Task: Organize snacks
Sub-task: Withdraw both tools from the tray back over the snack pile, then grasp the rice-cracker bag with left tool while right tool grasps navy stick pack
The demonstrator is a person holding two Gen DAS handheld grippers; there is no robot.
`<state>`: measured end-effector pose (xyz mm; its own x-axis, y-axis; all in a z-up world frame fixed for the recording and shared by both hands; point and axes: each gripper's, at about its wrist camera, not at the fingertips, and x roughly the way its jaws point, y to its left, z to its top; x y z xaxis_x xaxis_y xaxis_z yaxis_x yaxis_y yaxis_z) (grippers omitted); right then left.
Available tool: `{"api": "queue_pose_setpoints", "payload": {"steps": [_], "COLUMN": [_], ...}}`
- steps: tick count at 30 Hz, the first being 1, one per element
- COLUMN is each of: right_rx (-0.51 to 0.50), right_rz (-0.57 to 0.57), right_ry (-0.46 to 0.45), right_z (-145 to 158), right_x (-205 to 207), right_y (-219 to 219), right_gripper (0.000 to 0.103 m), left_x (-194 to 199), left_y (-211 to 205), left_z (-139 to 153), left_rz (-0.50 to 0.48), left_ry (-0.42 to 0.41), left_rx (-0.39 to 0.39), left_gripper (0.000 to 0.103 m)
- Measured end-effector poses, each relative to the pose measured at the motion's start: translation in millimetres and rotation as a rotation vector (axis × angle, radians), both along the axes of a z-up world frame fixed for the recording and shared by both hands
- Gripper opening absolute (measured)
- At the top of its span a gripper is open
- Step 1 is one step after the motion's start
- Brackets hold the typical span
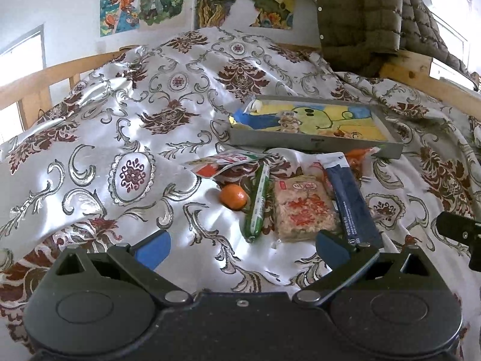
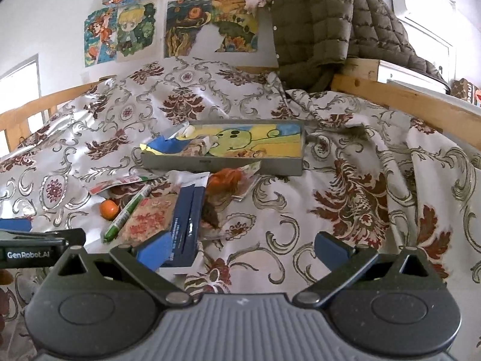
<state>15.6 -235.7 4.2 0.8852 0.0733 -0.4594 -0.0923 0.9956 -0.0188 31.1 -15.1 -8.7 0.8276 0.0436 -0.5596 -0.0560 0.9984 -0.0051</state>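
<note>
Snacks lie on a patterned bedspread: a small orange, a green sausage stick, a pink rice-cake pack, a dark blue box and a red-white pouch. Behind them stands a grey tray with a cartoon lining and a small snack in it. My left gripper is open just before the sausage and the pack. My right gripper is open, its left finger beside the blue box; the tray and the orange show there too.
A clear bag with orange snacks lies between the blue box and the tray. A wooden bed rail runs along the right with an olive quilted jacket hung over it. Posters hang on the wall.
</note>
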Motion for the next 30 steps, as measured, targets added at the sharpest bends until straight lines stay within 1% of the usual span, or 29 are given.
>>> {"api": "queue_pose_setpoints", "payload": {"steps": [13, 18, 22, 27, 30], "right_rx": [0.013, 0.023, 0.029, 0.000, -0.004], "right_rz": [0.043, 0.060, 0.083, 0.123, 0.143], "right_ry": [0.001, 0.001, 0.010, 0.012, 0.019], "right_z": [-2, -2, -5, -11, -15], "right_x": [11, 15, 19, 27, 34], "right_y": [9, 12, 15, 23, 25], "right_gripper": [0.103, 0.103, 0.103, 0.103, 0.103], "left_x": [9, 10, 18, 30, 38], "left_y": [7, 10, 15, 23, 26], "left_z": [1, 1, -2, -4, -7], "left_rz": [0.040, 0.051, 0.058, 0.079, 0.066], "left_ry": [0.002, 0.006, 0.014, 0.021, 0.028], "left_rx": [-0.003, 0.009, 0.026, 0.030, 0.030], "left_gripper": [0.102, 0.102, 0.102, 0.102, 0.102]}}
